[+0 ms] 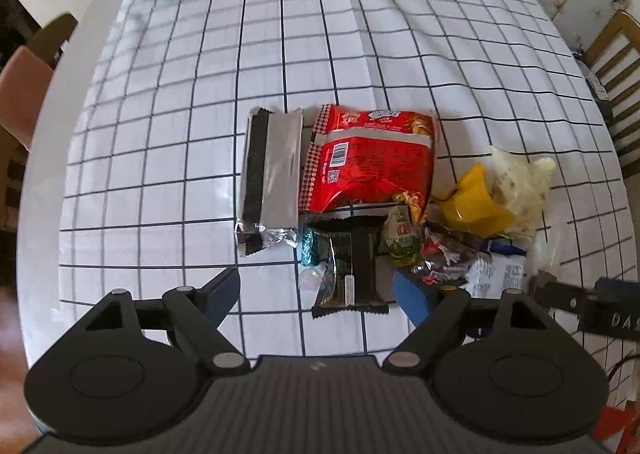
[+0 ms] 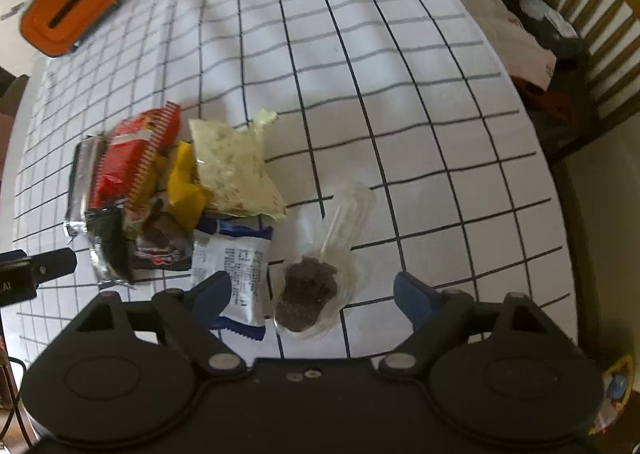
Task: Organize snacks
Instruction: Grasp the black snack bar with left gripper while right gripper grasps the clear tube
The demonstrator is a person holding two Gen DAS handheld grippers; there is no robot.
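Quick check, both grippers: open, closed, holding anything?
Left gripper: open, holding nothing, above the dark snack packet.
Right gripper: open, holding nothing, above the clear-wrapped lollipop.

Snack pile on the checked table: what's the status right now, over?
Left gripper open over the black wrapper. Right gripper open, clear lollipop packet between its fingers, ungripped. Snack pile still jumbled. Nothing blocking.

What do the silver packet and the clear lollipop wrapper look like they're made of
Silver packet: probably metallised plastic film, glossy; it shows bright glare, crinkles and a zigzag sealed end. Clear lollipop wrapper: likely thin transparent plastic, shiny; the dark candy and white stick show through it. The checked tablecloth reflects light too, so possibly a wipeable plastic sheet.
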